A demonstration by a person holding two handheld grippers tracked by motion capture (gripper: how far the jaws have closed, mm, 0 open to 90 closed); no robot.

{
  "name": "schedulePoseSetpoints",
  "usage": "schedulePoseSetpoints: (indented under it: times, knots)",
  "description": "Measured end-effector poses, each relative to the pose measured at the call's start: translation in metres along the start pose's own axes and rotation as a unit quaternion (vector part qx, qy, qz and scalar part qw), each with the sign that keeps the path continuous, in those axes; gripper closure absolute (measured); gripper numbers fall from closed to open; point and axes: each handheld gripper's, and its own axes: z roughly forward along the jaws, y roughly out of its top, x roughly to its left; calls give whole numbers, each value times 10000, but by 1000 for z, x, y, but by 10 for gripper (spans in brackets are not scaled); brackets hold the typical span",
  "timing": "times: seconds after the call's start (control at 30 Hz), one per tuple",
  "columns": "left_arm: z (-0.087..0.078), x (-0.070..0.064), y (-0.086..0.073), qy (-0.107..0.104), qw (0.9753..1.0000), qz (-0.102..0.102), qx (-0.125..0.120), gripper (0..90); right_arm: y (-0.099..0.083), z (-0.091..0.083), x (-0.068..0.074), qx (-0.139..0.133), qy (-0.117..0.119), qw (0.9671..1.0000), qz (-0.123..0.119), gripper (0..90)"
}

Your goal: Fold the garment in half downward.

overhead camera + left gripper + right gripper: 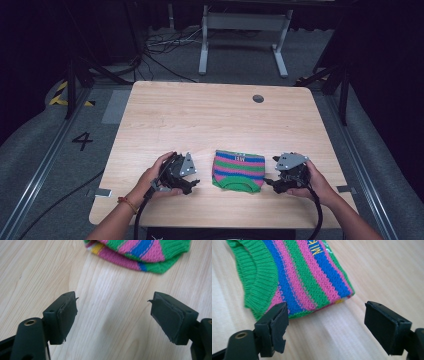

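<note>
A small knitted garment (238, 171) with green, pink and blue stripes lies folded flat near the table's front edge. My left gripper (191, 184) rests on the table just left of it, jaws open and empty. In the left gripper view the knit (140, 252) lies ahead of the left gripper (112, 317), apart from it. My right gripper (270, 184) sits just right of the garment, also open. In the right gripper view the striped knit (299, 275) with yellow lettering lies close ahead of the right gripper (325, 325), its left jaw beside the green ribbed hem.
The wooden table (210, 120) has a round grey cap (258, 98) near its far edge. Beyond the table stand a white frame (244, 30) and cables on grey floor. A floor mark "4" (82, 141) lies left of the table.
</note>
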Motion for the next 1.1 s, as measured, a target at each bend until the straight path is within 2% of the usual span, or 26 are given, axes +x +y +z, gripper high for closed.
schedulePoseSetpoints:
  times: [0.17,0.23,0.27,0.5,0.57,0.8,0.9,1.1]
  knots:
    - [-7,4,-11,132,9998,-174,13,199,-6,-4,-1,-19,118,9999,85,204]
    - [-9,5,-17,178,9996,-218,42,200,-10,-7,-2,-44,69,9999,94,223]
    - [-11,5,-20,189,9995,-242,57,198,-13,-11,-2,-101,-71,9999,99,243]
    - [-18,6,-37,248,9989,-391,116,191,-24,-22,-8,-136,-222,9993,285,238]
    - [-21,7,-43,275,9986,-425,147,190,-29,-26,-10,-137,-339,9988,335,239]
    - [-29,10,-63,419,9968,-663,150,191,-48,-35,-15,-112,-396,9977,543,236]
    - [-34,10,-70,443,9966,-669,192,189,-56,-40,-17,-86,-474,9969,619,233]
    - [-44,13,-83,507,9950,-855,27,181,-75,-50,-23,-144,-544,9944,889,229]
